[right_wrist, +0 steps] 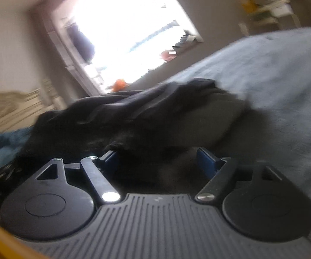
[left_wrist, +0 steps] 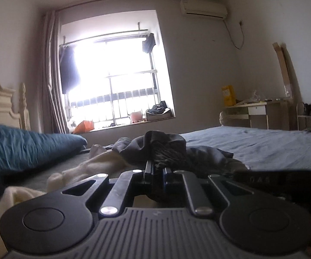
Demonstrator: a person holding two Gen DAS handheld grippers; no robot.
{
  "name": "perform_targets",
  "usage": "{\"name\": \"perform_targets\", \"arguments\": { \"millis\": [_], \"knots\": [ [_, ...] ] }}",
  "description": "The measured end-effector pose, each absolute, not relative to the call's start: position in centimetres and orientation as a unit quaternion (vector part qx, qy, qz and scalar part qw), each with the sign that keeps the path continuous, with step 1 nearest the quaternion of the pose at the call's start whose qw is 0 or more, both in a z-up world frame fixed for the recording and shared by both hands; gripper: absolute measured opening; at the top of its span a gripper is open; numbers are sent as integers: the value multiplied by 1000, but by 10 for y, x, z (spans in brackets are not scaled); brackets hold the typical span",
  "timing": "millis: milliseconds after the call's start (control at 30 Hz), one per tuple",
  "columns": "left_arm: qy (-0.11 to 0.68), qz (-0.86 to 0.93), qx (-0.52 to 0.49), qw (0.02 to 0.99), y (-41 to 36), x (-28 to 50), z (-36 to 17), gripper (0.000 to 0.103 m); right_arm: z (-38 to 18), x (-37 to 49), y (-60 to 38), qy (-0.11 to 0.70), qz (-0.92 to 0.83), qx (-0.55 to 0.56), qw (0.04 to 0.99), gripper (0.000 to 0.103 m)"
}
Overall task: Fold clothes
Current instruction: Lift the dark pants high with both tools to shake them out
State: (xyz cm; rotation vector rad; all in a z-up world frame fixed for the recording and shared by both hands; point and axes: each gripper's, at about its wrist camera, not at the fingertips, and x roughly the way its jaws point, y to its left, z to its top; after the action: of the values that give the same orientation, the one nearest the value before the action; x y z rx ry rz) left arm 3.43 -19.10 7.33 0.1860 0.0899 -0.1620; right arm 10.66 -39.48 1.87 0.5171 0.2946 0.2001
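Dark cloth is bunched up in a heap on the bed (left_wrist: 274,146), which has a blue sheet. This dark garment (left_wrist: 164,149) is the thing to fold. A cream-white garment (left_wrist: 103,164) lies beside it on the left, and a teal pillow (left_wrist: 26,149) sits farther left, near the window (left_wrist: 116,79).

The left tool (left_wrist: 155,164) has its two fingers squeezed almost together. A ridge of the dark cloth is pinched between them, and the cloth stands up in a little hump just past the tips.

The right tool (right_wrist: 157,153) has its fingers wide apart. In the blurry right wrist view, dark cloth lies across the gap between them, but the pads do not look like they press on it, so it holds nothing yet.

The job looks like it is only at the start. The step seems to be picking the dark garment out of the heap, with one side caught and the other side not.

Next, the right tool likely needs to close on an edge of the same cloth. Then both tools could lift and pull apart so the garment opens flat on the bed. The grip must catch only the dark cloth, not the cream one.
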Motion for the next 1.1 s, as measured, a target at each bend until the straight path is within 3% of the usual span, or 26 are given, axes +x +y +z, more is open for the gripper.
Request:
{"name": "perform_targets", "arguments": {
  "millis": [133,200,267,333,533,800,1100],
  "knots": [
    [47,-89,80,992,-180,27,75,8,25,103,-373,132,106,196,966,76],
    [50,-95,72,992,-175,23,76,8,26,101,-371,125,99,198,967,56],
    [52,-99,67,991,-168,16,75,8,28,98,-369,115,89,200,969,15],
    [51,-103,61,991,-159,5,77,8,34,87,-368,80,68,197,975,6],
    [20,-102,60,993,-138,-33,101,8,78,36,-345,-47,40,138,989,5],
    [-32,-79,33,996,-73,-111,171,8,148,-46,-288,-164,89,61,981,5],
    [-90,-20,10,996,-14,-189,235,8,221,-129,-226,-195,186,6,963,5]
  ]
}}
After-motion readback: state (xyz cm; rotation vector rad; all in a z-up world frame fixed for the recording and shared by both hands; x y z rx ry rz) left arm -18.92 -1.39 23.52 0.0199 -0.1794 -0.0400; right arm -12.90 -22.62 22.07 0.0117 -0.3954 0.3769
